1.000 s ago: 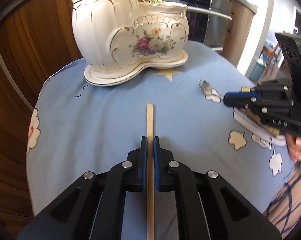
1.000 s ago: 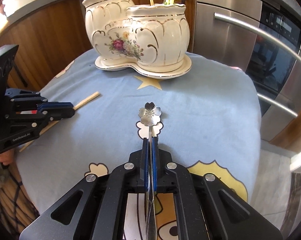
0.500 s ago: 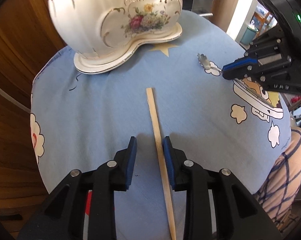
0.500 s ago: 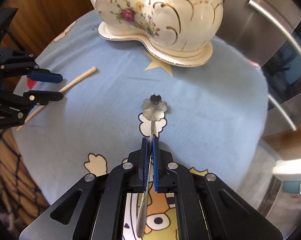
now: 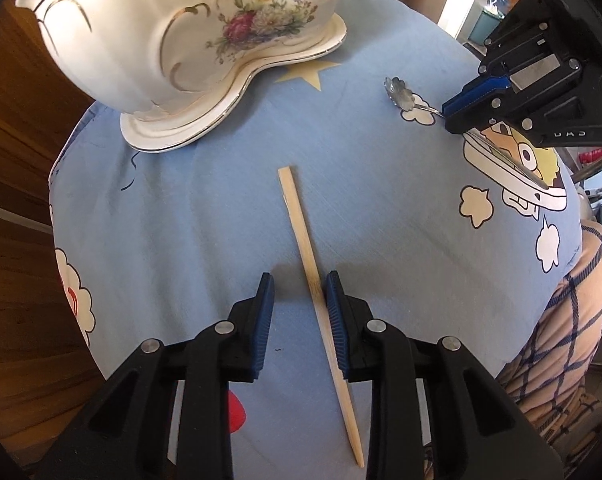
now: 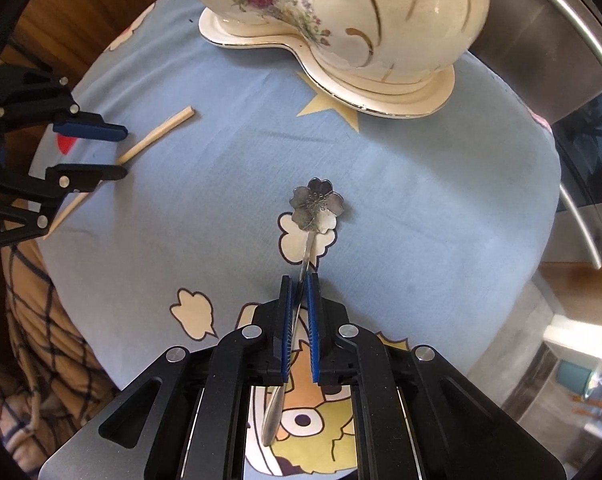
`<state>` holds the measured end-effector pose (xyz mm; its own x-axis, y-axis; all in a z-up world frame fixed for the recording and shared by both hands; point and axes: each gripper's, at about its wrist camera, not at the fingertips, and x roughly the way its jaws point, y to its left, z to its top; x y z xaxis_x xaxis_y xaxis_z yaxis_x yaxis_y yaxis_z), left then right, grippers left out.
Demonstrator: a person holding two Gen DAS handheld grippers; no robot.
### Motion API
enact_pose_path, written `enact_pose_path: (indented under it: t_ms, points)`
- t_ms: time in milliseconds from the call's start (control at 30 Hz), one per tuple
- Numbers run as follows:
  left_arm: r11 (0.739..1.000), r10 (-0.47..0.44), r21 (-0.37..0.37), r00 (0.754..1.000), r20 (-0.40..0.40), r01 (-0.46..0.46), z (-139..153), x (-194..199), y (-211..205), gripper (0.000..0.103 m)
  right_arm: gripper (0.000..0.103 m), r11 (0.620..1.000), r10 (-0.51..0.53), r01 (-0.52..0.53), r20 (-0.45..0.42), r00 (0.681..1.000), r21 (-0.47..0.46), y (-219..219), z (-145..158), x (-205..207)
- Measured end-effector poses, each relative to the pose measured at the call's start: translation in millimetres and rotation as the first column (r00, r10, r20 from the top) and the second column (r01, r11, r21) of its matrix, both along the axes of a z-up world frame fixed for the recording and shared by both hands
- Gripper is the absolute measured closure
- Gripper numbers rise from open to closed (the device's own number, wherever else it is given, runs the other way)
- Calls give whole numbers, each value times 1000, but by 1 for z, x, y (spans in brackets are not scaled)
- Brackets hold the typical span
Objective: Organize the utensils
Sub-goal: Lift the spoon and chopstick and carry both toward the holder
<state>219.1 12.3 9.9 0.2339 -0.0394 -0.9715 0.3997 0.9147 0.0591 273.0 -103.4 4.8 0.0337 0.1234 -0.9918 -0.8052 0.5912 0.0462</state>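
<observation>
The left tongs (image 5: 297,300) have been spread; the chopstick (image 5: 301,240) is left released on the blue-clothed worktop (image 5: 381,200). The right tongs (image 6: 299,280) are parted slightly around the flower spoon (image 6: 316,204), loosened short of the ceramic holder (image 6: 361,20).

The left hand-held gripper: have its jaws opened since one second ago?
Yes. The left hand-held gripper then clamped the chopstick; now its jaws stand apart and the chopstick lies on the blue cloth.
</observation>
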Motion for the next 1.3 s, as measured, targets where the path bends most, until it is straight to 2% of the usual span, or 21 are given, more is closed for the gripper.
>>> enact_pose_path:
  t_ms: [267, 500, 600, 700, 900, 1000, 1100, 1233, 1300]
  points:
    - [1000, 4, -7, 999, 35, -4, 3, -2, -20, 97, 99, 999, -34, 31, 75, 997, 44, -9, 2, -14]
    - [997, 45, -61, 994, 103, -39, 4, -9, -16, 97, 99, 981, -70, 45, 126, 990, 190, -15, 27, -24]
    - [992, 80, -110, 984, 160, -63, 11, -12, -8, 97, 99, 967, -86, 42, 167, 982, 251, -17, 38, -28]
    - [983, 125, -163, 964, 236, -87, 27, -20, -1, 97, 99, 943, -126, 58, 193, 973, 327, -25, 45, -28]
    - [946, 248, -292, 895, 371, -141, 60, -37, 24, 97, 99, 881, -207, 82, 225, 952, 466, -50, 52, -29]
    - [932, 285, -336, 851, 441, -138, 74, -47, 35, 97, 99, 840, -249, 87, 238, 939, 535, -60, 59, -34]
    - [919, 316, -375, 794, 519, -121, 91, -56, 44, 97, 99, 804, -272, 69, 262, 926, 590, -66, 70, -40]
    - [908, 357, -405, 704, 613, -108, 118, -64, 55, 97, 99, 754, -306, 55, 275, 911, 655, -72, 85, -40]
    - [903, 369, -420, 672, 642, -94, 126, -66, 55, 97, 99, 729, -321, 51, 276, 906, 682, -78, 92, -44]
